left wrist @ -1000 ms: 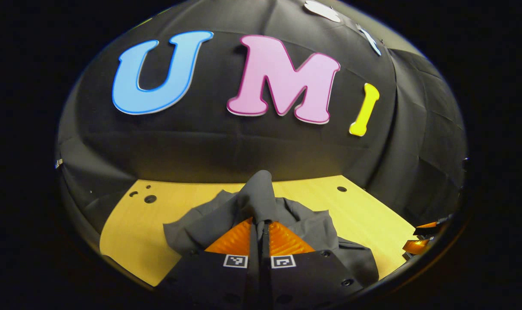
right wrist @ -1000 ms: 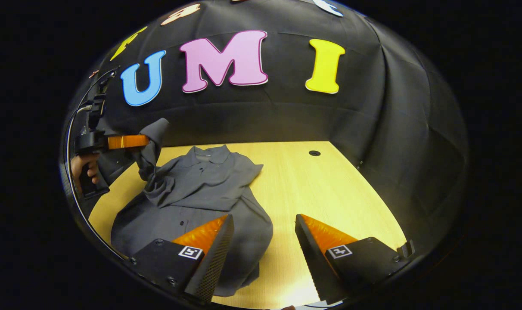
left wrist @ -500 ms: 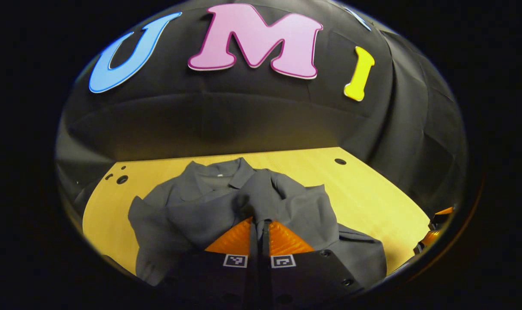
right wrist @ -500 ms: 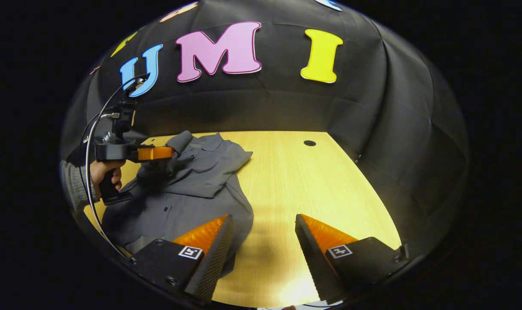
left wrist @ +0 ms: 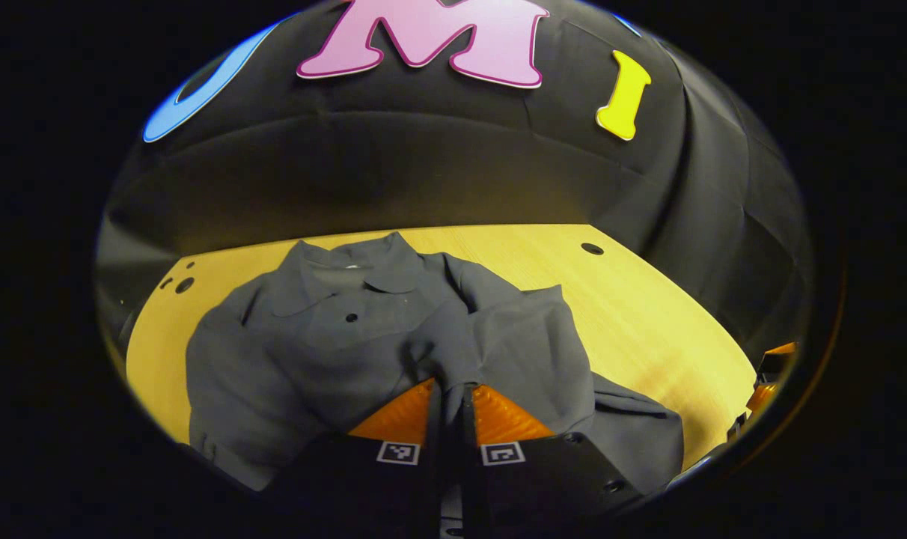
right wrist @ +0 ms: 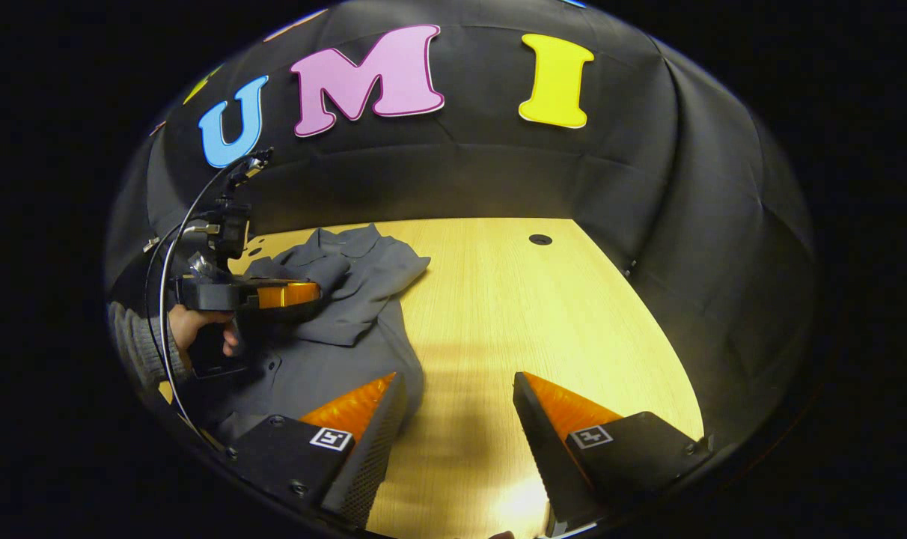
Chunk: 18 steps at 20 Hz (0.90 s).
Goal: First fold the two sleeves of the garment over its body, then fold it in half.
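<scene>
Left gripper (left wrist: 452, 389), lower centre, pinches a sleeve (left wrist: 453, 352) over the shirt (left wrist: 289, 352); right gripper (right wrist: 457, 382) gapes wide, empty, above the table (right wrist: 513, 314).

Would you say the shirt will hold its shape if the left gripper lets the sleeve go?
Probably not: the shirt looks floppy, creasing around the left gripper. The released sleeve would likely slump onto the body and stay, since the cloth seems light.

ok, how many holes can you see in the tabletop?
4. One round hole at the far right of the table; three more at the far left corner: one larger, two small. The shirt may cover others.
</scene>
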Each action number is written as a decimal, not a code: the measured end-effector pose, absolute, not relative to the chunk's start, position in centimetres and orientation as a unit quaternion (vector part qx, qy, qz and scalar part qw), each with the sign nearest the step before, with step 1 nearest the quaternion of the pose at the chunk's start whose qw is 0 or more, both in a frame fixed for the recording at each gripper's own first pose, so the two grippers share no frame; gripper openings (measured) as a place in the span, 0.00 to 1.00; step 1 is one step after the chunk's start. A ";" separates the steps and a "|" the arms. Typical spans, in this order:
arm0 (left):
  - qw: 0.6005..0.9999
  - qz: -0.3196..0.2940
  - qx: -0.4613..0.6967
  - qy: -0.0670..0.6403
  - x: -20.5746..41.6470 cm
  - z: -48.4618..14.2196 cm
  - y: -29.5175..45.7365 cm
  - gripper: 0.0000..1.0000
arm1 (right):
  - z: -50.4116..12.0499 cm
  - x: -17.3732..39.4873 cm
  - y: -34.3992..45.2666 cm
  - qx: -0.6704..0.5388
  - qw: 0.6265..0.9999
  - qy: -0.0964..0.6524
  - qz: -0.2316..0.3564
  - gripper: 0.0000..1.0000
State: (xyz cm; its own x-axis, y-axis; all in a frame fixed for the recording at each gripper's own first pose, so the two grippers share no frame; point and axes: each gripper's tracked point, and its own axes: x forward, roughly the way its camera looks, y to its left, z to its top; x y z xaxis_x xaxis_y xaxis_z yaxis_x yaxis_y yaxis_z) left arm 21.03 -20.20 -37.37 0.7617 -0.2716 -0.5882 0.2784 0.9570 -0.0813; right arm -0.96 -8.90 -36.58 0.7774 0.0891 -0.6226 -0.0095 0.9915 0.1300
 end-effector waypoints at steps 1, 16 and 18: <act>0.939 -0.147 0.003 0.310 20.9 -37.4 -20.3 0.22 | -36.8 -1.0 -9.0 0.057 0.940 0.336 0.025 0.90; 0.946 -0.217 -0.048 0.237 13.1 -27.6 -19.0 0.96 | -34.4 -3.8 -5.1 0.080 0.938 0.336 0.030 0.97; 0.951 -0.202 -0.044 0.231 11.2 -26.5 -15.6 0.96 | -34.2 -4.8 -4.2 0.082 0.937 0.338 0.032 0.99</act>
State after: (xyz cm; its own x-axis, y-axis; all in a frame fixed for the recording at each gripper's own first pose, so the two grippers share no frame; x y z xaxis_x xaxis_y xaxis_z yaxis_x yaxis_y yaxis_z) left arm 11.23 -15.58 -26.45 0.8111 -0.4049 -0.4221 0.3640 0.9143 -0.1776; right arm -4.79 -4.24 -34.16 0.7696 0.1158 -0.6279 -0.0046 0.9844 0.1759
